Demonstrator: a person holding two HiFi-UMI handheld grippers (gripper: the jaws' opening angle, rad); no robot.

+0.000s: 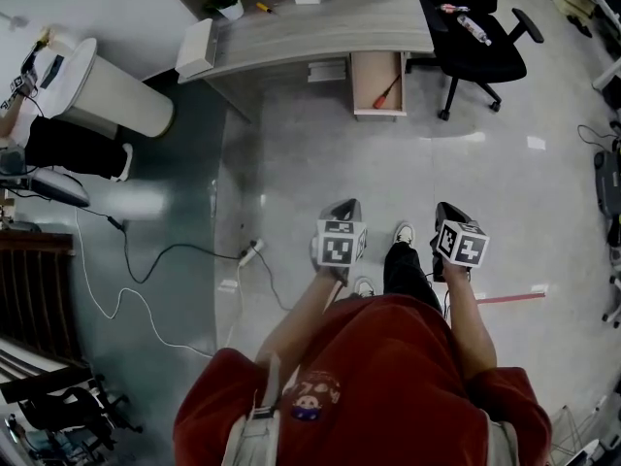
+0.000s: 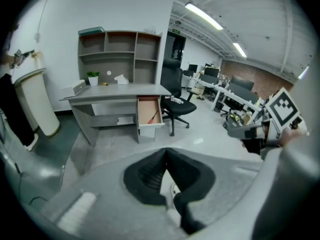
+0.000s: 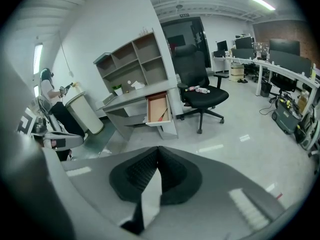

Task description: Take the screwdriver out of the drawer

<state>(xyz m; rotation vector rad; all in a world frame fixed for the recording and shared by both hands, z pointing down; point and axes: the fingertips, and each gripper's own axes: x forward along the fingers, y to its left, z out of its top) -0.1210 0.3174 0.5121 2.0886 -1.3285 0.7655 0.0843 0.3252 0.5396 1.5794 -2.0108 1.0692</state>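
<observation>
- Screwdriver (image 1: 387, 91): red handle, lies diagonally inside the open drawer (image 1: 363, 81). Nothing touches it.
- Drawer: pulled out from under the bench (image 1: 320, 32), at its R end in head view, next to the black office chair (image 1: 475, 27). Light wood interior faces up.
- L gripper (image 1: 345, 207): jaws together, tips meeting, nothing between them. Held out in front of the person's torso, above the floor (image 1: 320, 163), angled fwd and down.
- R gripper (image 1: 448, 209): jaws together, tips meeting, nothing between them. Held beside the L gripper at approx. the same level and angle. The two units are apart, not touching.
- Both grippers: well apart from drawer and bench, with bare floor between. Each gripper view shows the open drawer and screwdriver ahead, above the closed jaws.
- Bench: grey top. Shelf unit (image 2: 120, 49) stands at its rear, with a small potted plant (image 2: 93, 78) beside it. Other small items on top are too small to ID.
- Chair: small items on the seat, not identifiable.
- Floor: grey, glossy. Cables (image 1: 146, 260) trail across it at L in head view.
</observation>
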